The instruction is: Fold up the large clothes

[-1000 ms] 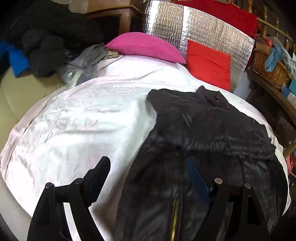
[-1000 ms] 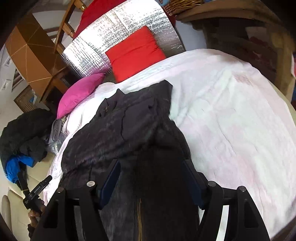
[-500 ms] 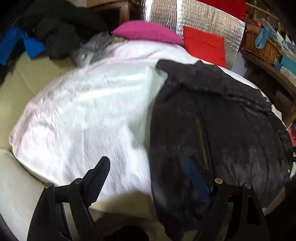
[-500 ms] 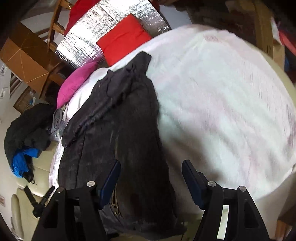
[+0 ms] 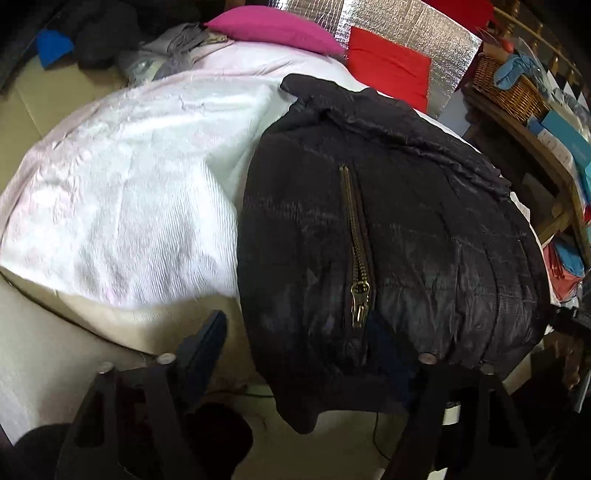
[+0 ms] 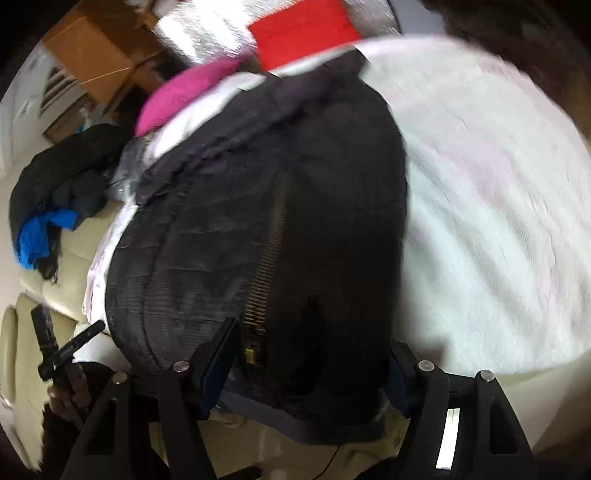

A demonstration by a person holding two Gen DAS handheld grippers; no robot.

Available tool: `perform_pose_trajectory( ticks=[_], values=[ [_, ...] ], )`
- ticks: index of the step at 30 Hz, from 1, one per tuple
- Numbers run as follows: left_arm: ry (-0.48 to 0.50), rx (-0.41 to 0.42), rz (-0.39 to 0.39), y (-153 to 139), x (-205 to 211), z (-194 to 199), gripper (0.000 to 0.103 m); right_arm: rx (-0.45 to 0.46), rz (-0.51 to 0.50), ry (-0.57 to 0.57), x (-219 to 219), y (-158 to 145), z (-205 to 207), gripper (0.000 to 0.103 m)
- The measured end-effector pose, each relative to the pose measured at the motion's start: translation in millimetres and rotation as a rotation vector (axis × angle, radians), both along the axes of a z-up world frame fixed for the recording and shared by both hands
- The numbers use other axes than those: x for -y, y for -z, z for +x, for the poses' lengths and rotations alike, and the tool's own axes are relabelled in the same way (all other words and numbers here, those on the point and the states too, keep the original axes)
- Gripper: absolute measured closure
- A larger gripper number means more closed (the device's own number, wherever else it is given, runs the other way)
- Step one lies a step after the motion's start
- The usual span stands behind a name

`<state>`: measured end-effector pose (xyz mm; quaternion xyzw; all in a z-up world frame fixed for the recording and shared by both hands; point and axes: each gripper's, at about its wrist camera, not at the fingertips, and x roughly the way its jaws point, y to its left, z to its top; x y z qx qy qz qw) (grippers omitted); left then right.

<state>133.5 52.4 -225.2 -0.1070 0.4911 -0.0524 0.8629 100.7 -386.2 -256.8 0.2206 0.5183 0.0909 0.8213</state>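
A black quilted jacket (image 5: 406, 221) with a brass zipper (image 5: 356, 236) lies front up on the white bedcover (image 5: 122, 184), its hem hanging over the near edge. My left gripper (image 5: 303, 350) is open at the hem's left corner, with the jacket's edge between its fingers. In the right wrist view the same jacket (image 6: 258, 221) fills the middle, and my right gripper (image 6: 310, 365) is open with the hem lying between its fingers. The left gripper and the hand that holds it (image 6: 62, 354) show at that view's lower left.
A pink pillow (image 5: 273, 29), a red cushion (image 5: 388, 66) and a silver foil panel (image 5: 417, 26) stand at the bed's far end. Dark clothes (image 6: 62, 177) are piled on the left. A wicker basket (image 5: 513, 85) sits on a wooden shelf at the right.
Both grippers have drawn back toward the bed's near edge, and the jacket has slid with them so its hem now hangs over the edge. Both stay open.
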Motion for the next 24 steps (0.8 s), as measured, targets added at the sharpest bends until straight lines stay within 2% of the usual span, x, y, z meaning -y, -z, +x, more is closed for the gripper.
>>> perform_pose_trajectory(
  ticks=[2,6,8,12,14,17,22,24],
  values=[
    [0.008,-0.013,-0.012,2.5,2.6,-1.7,0.031,-0.039,0.003,-0.024,-2.0,6.3,-1.3,0.029],
    [0.021,-0.058,0.007,10.6,9.1,-2.4,0.031,-0.035,-0.054,-0.055,-9.2,5.2,-8.3,0.029],
    [0.030,-0.083,0.018,14.9,11.9,-1.2,0.028,-0.036,-0.044,-0.040,-4.4,5.3,-9.8,0.029],
    [0.044,-0.133,-0.029,25.7,18.9,1.1,0.020,-0.042,-0.045,0.036,12.9,5.3,-19.2,0.030],
    [0.045,-0.163,-0.027,33.2,22.5,2.2,0.019,-0.051,0.004,0.071,23.0,6.4,-23.3,0.030],
    [0.043,-0.180,-0.029,39.0,25.5,3.4,0.018,-0.088,0.025,0.072,25.8,14.9,-24.6,0.030],
    [0.028,-0.181,-0.075,44.7,23.8,2.4,0.018,-0.120,0.023,0.052,15.2,28.1,-18.0,0.029],
    [0.035,-0.164,-0.069,43.1,23.9,-0.9,0.026,-0.109,0.014,0.051,13.3,26.8,-18.4,0.029]
  ],
)
